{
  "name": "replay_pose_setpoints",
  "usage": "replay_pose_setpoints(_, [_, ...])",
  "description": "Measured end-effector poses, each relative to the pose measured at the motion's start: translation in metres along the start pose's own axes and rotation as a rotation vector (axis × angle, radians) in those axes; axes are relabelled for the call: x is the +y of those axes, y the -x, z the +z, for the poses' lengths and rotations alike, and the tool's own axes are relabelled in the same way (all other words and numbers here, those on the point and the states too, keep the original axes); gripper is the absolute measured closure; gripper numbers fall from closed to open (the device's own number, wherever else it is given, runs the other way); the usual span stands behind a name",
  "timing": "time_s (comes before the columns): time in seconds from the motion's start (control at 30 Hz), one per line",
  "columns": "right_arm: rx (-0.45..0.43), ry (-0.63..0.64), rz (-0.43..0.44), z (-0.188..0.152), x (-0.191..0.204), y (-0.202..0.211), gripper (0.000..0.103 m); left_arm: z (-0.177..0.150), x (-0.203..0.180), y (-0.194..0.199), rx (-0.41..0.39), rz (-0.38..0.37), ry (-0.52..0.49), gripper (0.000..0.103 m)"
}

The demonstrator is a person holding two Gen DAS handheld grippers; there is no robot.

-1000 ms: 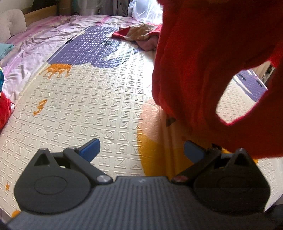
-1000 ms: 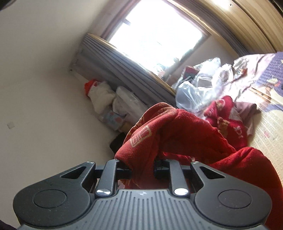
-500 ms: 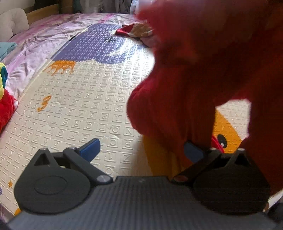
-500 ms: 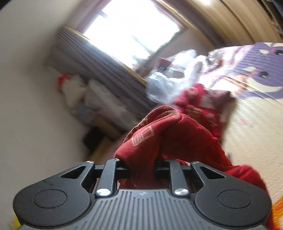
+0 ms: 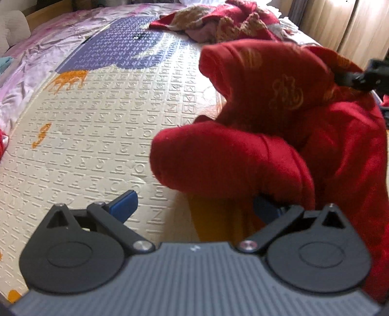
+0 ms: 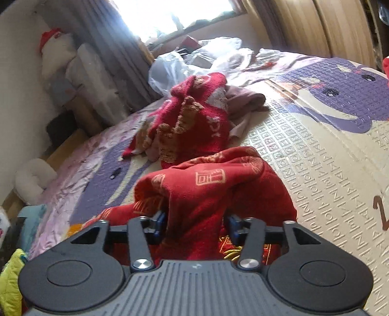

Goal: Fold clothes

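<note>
Red garment (image 6: 214, 194) lying bunched on embossed mat (image 5: 97, 136) over bed, window (image 6: 170, 14) behind. Right gripper (image 6: 194, 224) angling down, jaws opening around fabric; left gripper (image 5: 194, 206) spread, empty.

Red garment (image 5: 279, 116) heaped on mat (image 5: 85, 145) — fingers (image 5: 124, 206) spread

Embossed letter grid (E, Z, O, N) on play mat (image 5: 102, 136); brown "2" at mat edge (image 6: 381, 209).

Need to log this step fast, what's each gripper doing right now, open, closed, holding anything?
Left gripper: open wide, holding nothing; the red garment lies against its right finger.
Right gripper: opening, red garment between the fingers, no longer clamped.
</note>
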State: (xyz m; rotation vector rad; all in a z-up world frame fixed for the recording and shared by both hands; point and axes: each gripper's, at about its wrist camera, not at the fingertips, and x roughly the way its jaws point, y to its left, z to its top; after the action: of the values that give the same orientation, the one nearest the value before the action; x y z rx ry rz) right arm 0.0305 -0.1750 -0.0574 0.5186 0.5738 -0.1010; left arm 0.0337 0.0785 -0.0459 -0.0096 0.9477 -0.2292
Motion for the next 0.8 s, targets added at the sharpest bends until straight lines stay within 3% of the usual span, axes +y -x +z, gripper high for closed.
replay_pose_setpoints(0.07, [-0.011, 0.027, 0.028, -0.002, -0.003, 0.008, 0.030, 0.001, -0.003, -0.003, -0.007, 0.003, 0.005, 0.000])
replay_pose_setpoints(0.3, [-0.101, 0.241, 0.134, -0.030, -0.006, 0.049, 0.023, -0.008, -0.013, -0.010, -0.128, 0.072, 0.027, 0.000])
replay_pose_setpoints(0.43, [-0.150, 0.322, 0.115, -0.042, -0.017, 0.050, 0.023, -0.021, -0.016, -0.017, -0.224, 0.128, -0.010, 0.000])
replay_pose_setpoints(0.67, [-0.114, 0.301, 0.091, -0.056, -0.050, 0.036, 0.023, -0.037, -0.014, -0.026, -0.306, 0.183, 0.042, 0.000])
replay_pose_setpoints(0.8, [-0.096, 0.365, 0.087, -0.057, -0.049, 0.037, 0.021, -0.038, -0.015, -0.032, -0.319, 0.193, 0.031, 0.000])
